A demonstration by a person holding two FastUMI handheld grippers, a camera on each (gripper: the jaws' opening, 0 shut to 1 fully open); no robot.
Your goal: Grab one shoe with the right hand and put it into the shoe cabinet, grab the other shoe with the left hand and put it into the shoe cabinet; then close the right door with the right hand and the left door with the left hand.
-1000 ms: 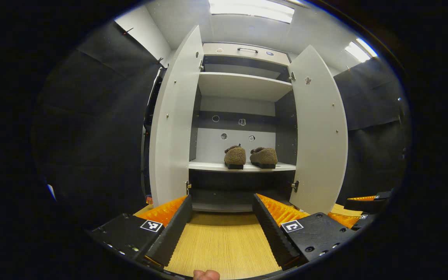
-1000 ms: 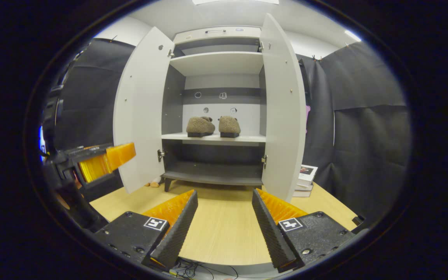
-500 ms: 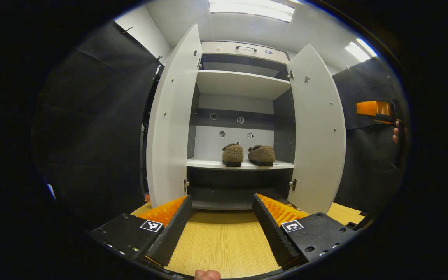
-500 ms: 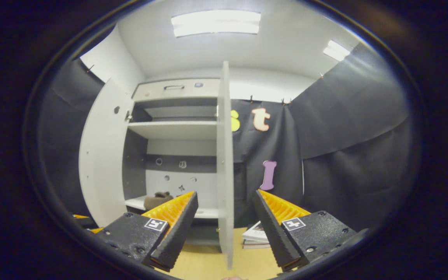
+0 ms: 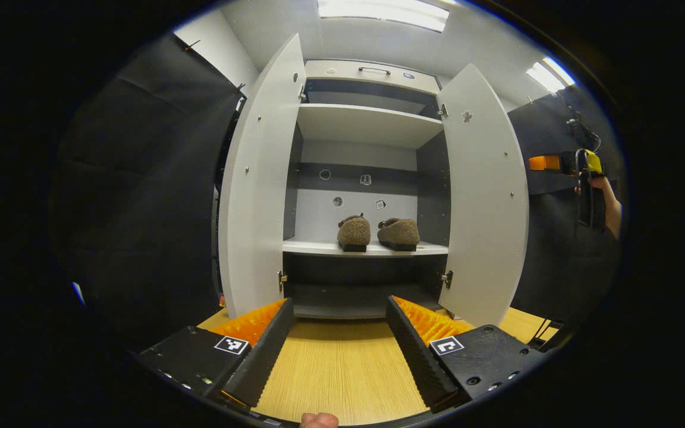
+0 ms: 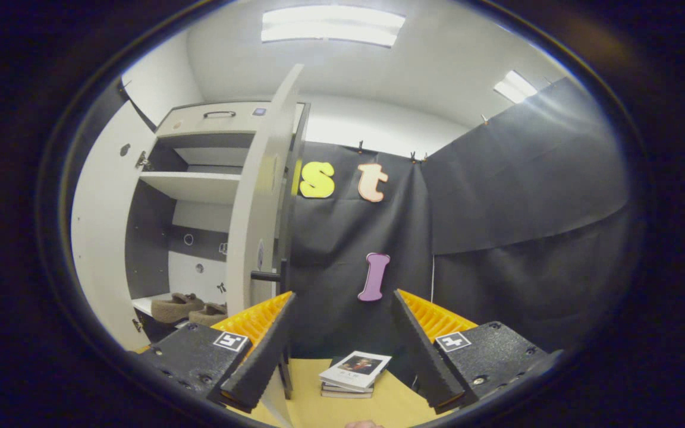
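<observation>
Left gripper: jaws apart, nothing held, low over the wooden floor, facing the shoe cabinet head-on. Both shoes side by side on the middle shelf; left door and right door wide open. Far right, right gripper raised in a hand. Right gripper view: own jaws spread, empty, right door seen edge-on with handle, stacked books beyond.
</observation>
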